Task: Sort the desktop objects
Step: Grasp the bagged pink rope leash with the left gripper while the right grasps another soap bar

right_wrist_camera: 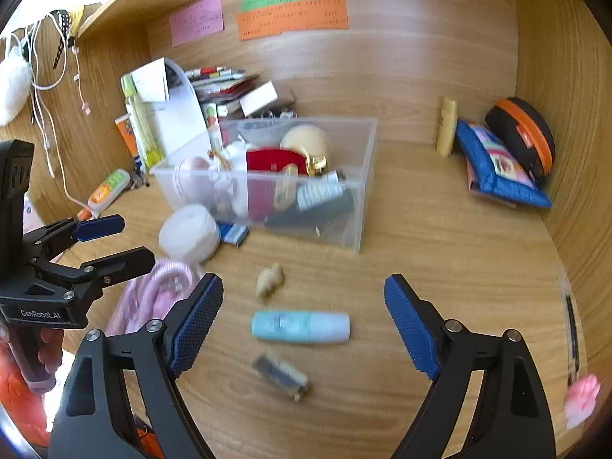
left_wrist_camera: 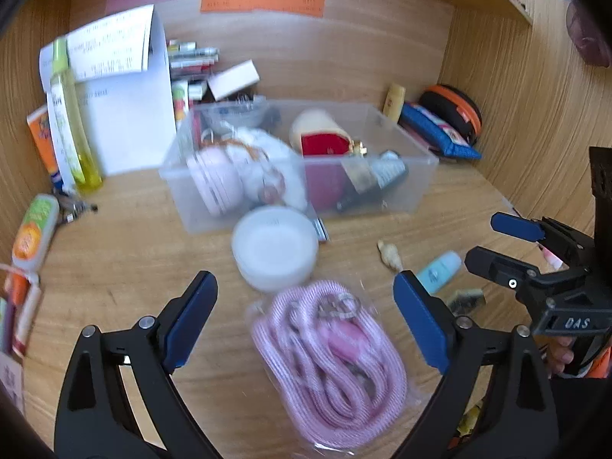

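Note:
A clear plastic bin (left_wrist_camera: 382,109) (right_wrist_camera: 363,176) holding several small items stands mid-desk. In the left wrist view a bagged pink cord (left_wrist_camera: 332,359) lies on the wood between the wide-spread blue pads of my left gripper (left_wrist_camera: 306,306), which is open and touches nothing. A white round jar (left_wrist_camera: 274,252) (right_wrist_camera: 190,231) sits just beyond the cord. In the right wrist view my right gripper (right_wrist_camera: 304,300) is open over a light-blue tube (right_wrist_camera: 300,327), with a small dark case (right_wrist_camera: 281,375) nearer and a beige shell-like piece (right_wrist_camera: 269,279) farther.
Papers, a yellow bottle (left_wrist_camera: 72,122) and small boxes crowd the back left corner. A blue pouch (right_wrist_camera: 497,168), an orange-trimmed black case (right_wrist_camera: 524,134) and a beige tube (right_wrist_camera: 446,126) lean at the back right. Wooden walls enclose the desk; a pink figure (right_wrist_camera: 581,397) lies far right.

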Demonstrator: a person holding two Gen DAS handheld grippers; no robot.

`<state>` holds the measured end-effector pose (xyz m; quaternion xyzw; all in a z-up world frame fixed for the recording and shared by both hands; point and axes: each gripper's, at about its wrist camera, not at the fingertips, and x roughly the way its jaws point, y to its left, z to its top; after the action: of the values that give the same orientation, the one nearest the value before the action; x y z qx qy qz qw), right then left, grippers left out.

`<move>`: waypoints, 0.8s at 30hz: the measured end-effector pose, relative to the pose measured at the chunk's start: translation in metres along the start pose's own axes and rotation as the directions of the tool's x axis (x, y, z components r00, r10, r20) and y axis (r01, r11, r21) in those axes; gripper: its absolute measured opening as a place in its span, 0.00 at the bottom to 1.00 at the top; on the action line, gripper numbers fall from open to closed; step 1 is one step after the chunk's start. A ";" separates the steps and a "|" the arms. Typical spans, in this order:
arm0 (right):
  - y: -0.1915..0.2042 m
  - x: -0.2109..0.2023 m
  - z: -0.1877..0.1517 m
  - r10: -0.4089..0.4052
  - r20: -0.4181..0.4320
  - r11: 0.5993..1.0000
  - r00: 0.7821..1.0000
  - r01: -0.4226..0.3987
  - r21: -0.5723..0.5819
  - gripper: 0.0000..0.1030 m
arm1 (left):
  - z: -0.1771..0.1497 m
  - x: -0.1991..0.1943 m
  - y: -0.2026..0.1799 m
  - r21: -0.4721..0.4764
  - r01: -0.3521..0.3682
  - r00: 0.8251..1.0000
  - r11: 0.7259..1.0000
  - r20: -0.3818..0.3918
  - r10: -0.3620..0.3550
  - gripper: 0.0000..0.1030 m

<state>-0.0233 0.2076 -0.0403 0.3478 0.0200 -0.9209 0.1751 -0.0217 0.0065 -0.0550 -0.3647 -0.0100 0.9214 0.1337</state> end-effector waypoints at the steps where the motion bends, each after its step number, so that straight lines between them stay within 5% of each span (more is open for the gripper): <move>1: 0.000 -0.001 -0.003 0.004 -0.003 1.000 1.000 -0.004 -0.002 0.82 | -0.003 0.002 -0.001 -0.009 0.002 1.000 1.000 -0.011 -0.002 0.91; 15: -0.001 0.014 -0.038 -0.002 -0.052 0.999 0.999 0.004 0.031 0.80 | -0.034 0.023 -0.011 -0.075 0.002 0.989 0.997 -0.149 -0.013 0.91; 24: 0.006 0.016 -0.046 -0.035 -0.049 0.999 0.998 0.037 0.032 0.80 | -0.044 0.026 -0.026 -0.001 -0.086 0.990 0.996 -0.112 0.086 0.98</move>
<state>-0.0031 0.2048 -0.0851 0.3722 0.0154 -0.9154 0.1523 -0.0040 0.0343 -0.1021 -0.4164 0.0104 0.9044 0.0930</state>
